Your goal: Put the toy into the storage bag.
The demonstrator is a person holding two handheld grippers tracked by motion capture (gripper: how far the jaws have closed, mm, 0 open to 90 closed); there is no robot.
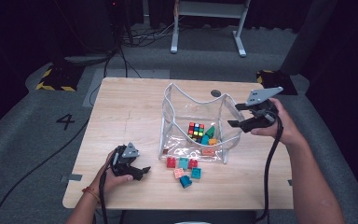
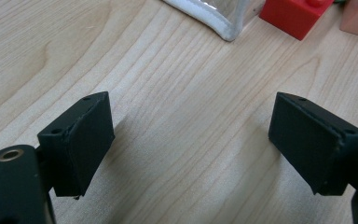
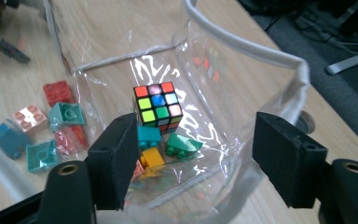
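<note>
Clear bag (image 1: pixel 193 116) holds the cube (image 1: pixel 196 130) and some bricks (both grippers' jaws apart, empty); six bricks (image 1: pixel 183 168) remain outside.

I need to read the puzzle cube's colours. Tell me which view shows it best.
The right gripper view: the puzzle cube sits large inside the clear bag, its top stickers distinct. The high view shows it small. The left gripper view catches just a bag corner.

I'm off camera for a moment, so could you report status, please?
Right gripper open above clear bag. Left gripper open, empty, on table. Puzzle cube inside; loose blocks remain outside.
</note>
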